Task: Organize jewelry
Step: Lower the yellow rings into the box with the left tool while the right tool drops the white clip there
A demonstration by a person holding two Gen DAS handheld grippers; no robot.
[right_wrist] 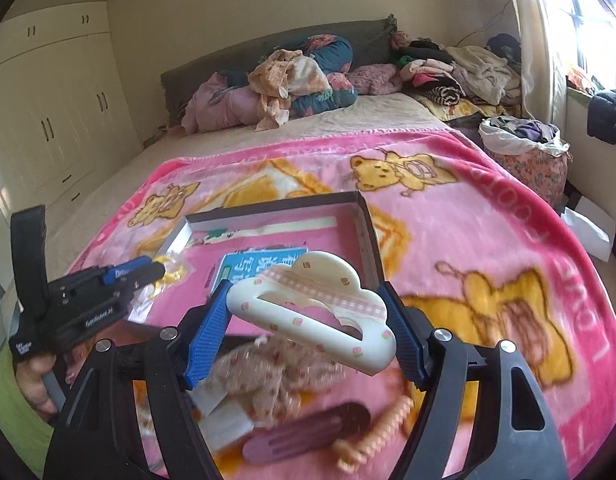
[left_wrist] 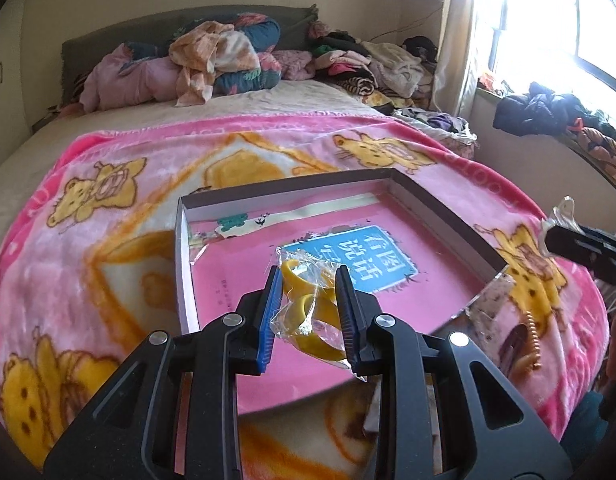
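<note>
Nearest my right camera, I see the right gripper [right_wrist: 308, 332] with its jaws clamped on a cream cloud-shaped plastic hair claw with a pink gingham ribbon [right_wrist: 311, 312], held tilted above the bed. Below it, blurred on the pink fleece blanket with yellow bear prints [right_wrist: 467, 240], lie a mauve oval hair clip [right_wrist: 304, 436], an orange spiral hair tie [right_wrist: 383, 428] and a crumpled floral fabric piece [right_wrist: 268, 376].

On my left camera, the left gripper [left_wrist: 308, 316] points downward, its jaws pinched on a clear plastic packet of yellow rings [left_wrist: 308, 312], lifted over the open box. In the right view I can see a hand [right_wrist: 32, 384] with a green sleeve gripping that tool's handle at the left edge.

Just beyond sits the shallow open cardboard box with dark outer walls [left_wrist: 439, 204], resting on the blanket; inside it lies a pink booklet with a blue label bearing Chinese characters [left_wrist: 355, 256].

Farther off, piled clothes and quilts [left_wrist: 212, 60] crowd the grey headboard [left_wrist: 108, 32], with cream wardrobe doors [right_wrist: 48, 100] to the left.
</note>
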